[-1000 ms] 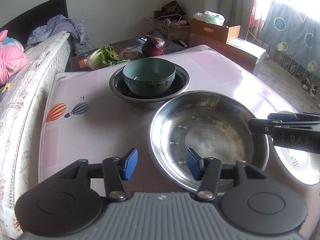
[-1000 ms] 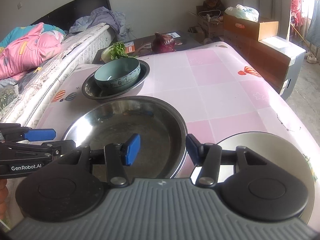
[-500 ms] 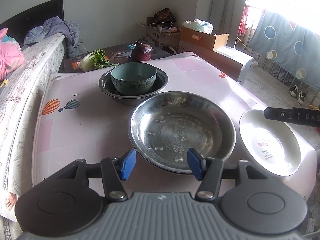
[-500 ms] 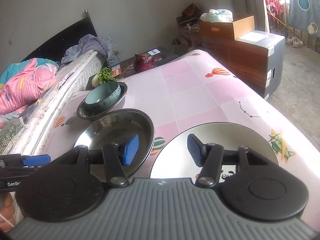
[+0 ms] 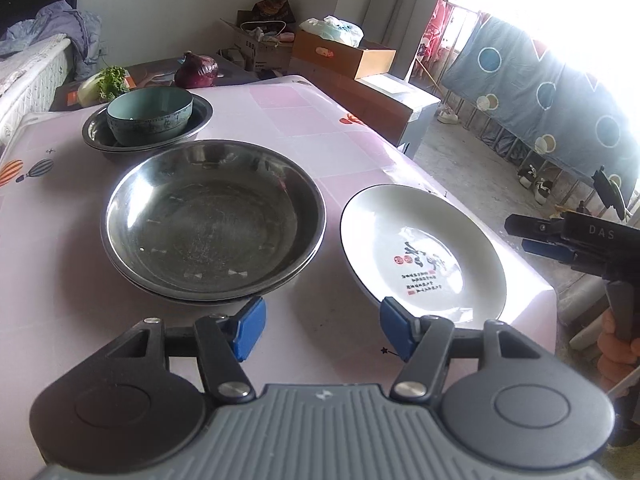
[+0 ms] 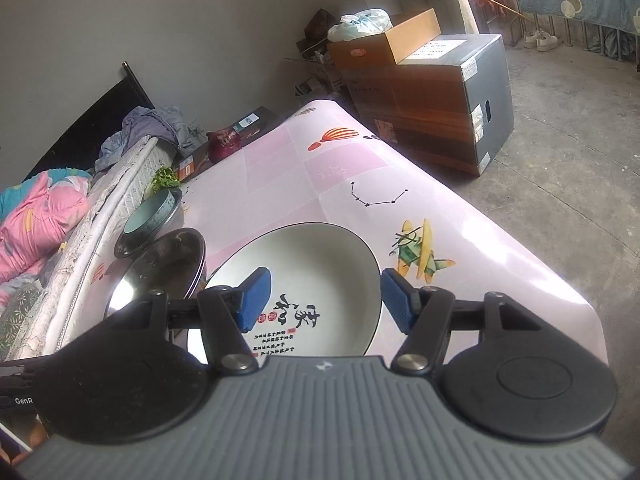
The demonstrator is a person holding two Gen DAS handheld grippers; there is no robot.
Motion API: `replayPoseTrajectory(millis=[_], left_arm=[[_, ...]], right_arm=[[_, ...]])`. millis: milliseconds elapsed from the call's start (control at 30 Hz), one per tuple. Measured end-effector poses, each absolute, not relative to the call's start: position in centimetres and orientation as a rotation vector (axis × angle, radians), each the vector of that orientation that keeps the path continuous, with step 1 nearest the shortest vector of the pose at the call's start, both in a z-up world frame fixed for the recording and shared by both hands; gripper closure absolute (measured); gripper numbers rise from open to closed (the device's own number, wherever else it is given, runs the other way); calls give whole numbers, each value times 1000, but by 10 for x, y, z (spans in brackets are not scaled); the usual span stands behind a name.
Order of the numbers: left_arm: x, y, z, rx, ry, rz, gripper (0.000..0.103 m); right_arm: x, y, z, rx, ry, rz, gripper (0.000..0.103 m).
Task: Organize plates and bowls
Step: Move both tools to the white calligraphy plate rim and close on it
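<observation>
A red onion [image 5: 197, 70] and leafy greens [image 5: 113, 80] lie beyond the tabletop's [image 5: 320, 120] far edge; cardboard boxes [image 6: 432, 92] stand off its far right corner.

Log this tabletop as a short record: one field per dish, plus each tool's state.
surface: pink patterned tablecloth
large steel basin: empty, nearest the left tool, looks like two nested
white plate: printed with black calligraphy, beside the basin, near the table corner
teal bowl: sitting inside a smaller steel basin at the far end
left tool: open, jaws just been widening, nothing between them
right tool: open, jaws just been widening, above the white plate, no grip
off the table: purple onion, leafy greens
</observation>
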State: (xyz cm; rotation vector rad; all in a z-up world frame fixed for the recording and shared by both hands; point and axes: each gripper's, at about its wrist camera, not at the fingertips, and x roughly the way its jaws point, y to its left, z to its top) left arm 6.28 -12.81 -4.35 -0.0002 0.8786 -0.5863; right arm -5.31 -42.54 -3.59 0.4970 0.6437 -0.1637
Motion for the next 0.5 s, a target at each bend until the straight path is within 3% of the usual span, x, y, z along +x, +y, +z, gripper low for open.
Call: replayPoseTrajectory(millis=[300,500], left_arm=[[76,-168,-61,-46,896,-599,39],[85,-191,-72,-9,914,-595,46]], right_arm=[[-33,-475,-74,574,662,-124,42],[-4,-483,-96,594,691,-79,47]])
